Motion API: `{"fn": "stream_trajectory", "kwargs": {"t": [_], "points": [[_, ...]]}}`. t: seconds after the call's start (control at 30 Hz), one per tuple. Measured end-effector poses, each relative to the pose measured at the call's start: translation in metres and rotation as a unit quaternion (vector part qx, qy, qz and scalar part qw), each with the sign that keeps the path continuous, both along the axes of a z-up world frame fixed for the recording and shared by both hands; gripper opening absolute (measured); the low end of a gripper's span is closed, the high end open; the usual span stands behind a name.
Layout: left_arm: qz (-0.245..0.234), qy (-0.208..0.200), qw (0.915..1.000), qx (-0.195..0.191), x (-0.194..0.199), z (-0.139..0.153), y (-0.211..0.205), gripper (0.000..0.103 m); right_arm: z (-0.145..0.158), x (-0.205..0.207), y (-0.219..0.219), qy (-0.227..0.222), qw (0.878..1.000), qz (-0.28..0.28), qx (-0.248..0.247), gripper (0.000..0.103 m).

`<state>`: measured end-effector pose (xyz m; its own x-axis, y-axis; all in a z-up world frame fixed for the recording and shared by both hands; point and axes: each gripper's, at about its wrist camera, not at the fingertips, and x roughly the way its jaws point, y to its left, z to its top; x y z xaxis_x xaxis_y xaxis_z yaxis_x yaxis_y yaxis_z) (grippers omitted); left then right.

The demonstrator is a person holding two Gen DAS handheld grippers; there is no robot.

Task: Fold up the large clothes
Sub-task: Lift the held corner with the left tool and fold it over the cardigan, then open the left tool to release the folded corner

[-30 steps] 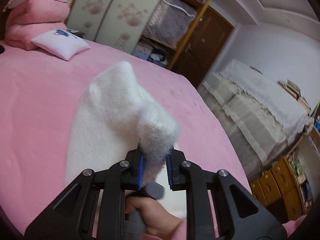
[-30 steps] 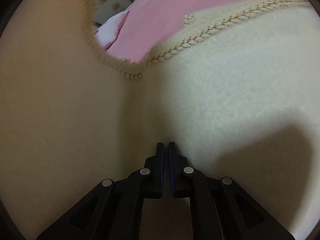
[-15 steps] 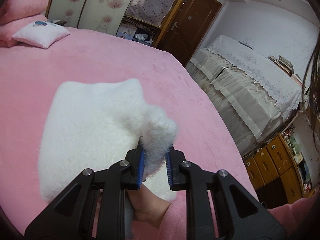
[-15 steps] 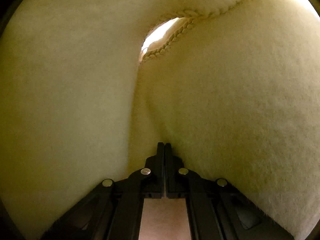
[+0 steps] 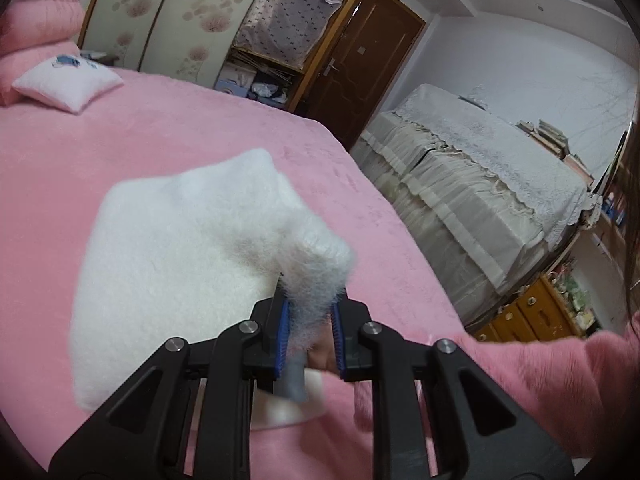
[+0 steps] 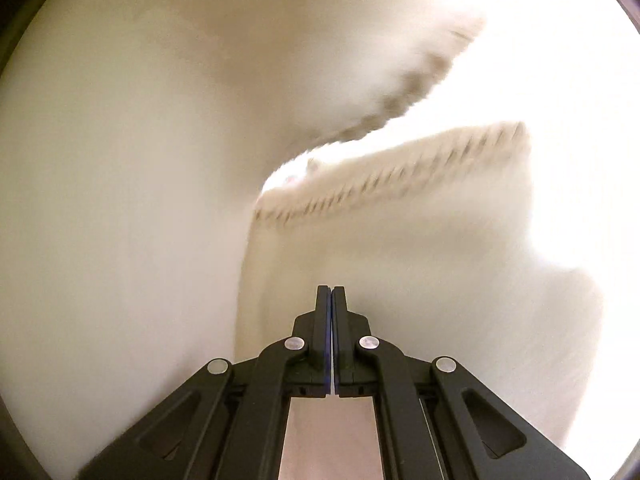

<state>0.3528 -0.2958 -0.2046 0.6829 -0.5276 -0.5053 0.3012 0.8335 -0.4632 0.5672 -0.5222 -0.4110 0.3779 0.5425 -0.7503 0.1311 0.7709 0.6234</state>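
A white fluffy garment (image 5: 172,264) lies folded on the pink bed (image 5: 120,140). My left gripper (image 5: 308,320) is shut on a thick bunched corner of it, held a little above the bed. In the right wrist view the same cream garment (image 6: 140,220) fills the frame, with a braided trim edge (image 6: 380,176) across the middle. My right gripper (image 6: 331,300) has its jaws pressed together against the fabric; whether cloth is between them cannot be seen. The person's other hand and pink sleeve (image 5: 560,380) show below my left gripper.
A white pillow (image 5: 64,80) and stacked pink bedding (image 5: 36,28) sit at the bed's far left. A wardrobe (image 5: 280,40) and brown door (image 5: 360,60) stand behind. A cloth-covered sofa (image 5: 480,184) and yellow drawers (image 5: 532,320) are to the right.
The garment, hanging lifted a second ago, now lies lower and spread on the bed. My left gripper keeps its hold. In the right view the fabric has shifted, and the trim is blurred.
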Motion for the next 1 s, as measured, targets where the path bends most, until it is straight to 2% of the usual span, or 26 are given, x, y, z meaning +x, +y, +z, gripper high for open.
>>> {"fn": "stream_trajectory", "kwargs": {"t": [0.13,0.27,0.43,0.5,0.6,0.7,0.8,0.83,0.9,0.93,1.0], "points": [[-0.021,0.006,0.9997,0.003,0.002,-0.009,-0.019,0.014,0.002,-0.007,-0.022,0.001,0.999,0.015,-0.049,0.000],[-0.046,0.012,0.9989,0.000,0.003,-0.022,-0.039,0.014,0.002,-0.017,-0.054,-0.002,0.999,-0.009,-0.051,0.000],[-0.068,0.015,0.9971,0.031,0.003,-0.048,-0.061,0.014,0.006,-0.027,-0.099,0.000,0.996,-0.045,-0.074,0.000],[-0.080,0.030,0.9956,0.038,0.005,-0.063,-0.067,0.014,0.011,-0.031,-0.113,-0.004,0.993,-0.043,-0.108,0.000],[-0.096,0.051,0.9926,0.054,0.003,-0.086,-0.078,0.014,0.021,-0.044,-0.131,-0.003,0.990,-0.040,-0.134,0.000],[-0.116,0.088,0.9865,0.075,0.002,-0.114,-0.088,0.014,0.033,-0.055,-0.156,-0.003,0.989,-0.051,-0.136,0.000],[-0.132,0.139,0.9753,0.109,0.005,-0.144,-0.099,0.014,0.052,-0.073,-0.187,-0.022,0.990,-0.055,-0.131,0.000],[-0.139,0.147,0.9709,0.128,0.006,-0.148,-0.103,0.014,0.065,-0.073,-0.174,-0.024,0.990,-0.059,-0.124,0.000],[-0.151,0.144,0.9659,0.154,0.006,-0.146,-0.111,0.015,0.084,-0.072,-0.182,-0.028,0.994,-0.058,-0.091,0.002],[-0.154,0.145,0.9631,0.166,0.006,-0.144,-0.114,0.019,0.097,-0.064,-0.172,-0.025,0.995,-0.051,-0.080,0.002],[-0.172,0.167,0.9539,0.181,0.010,-0.139,-0.119,0.024,0.103,-0.077,-0.173,-0.001,0.998,-0.026,-0.049,0.005]]}}
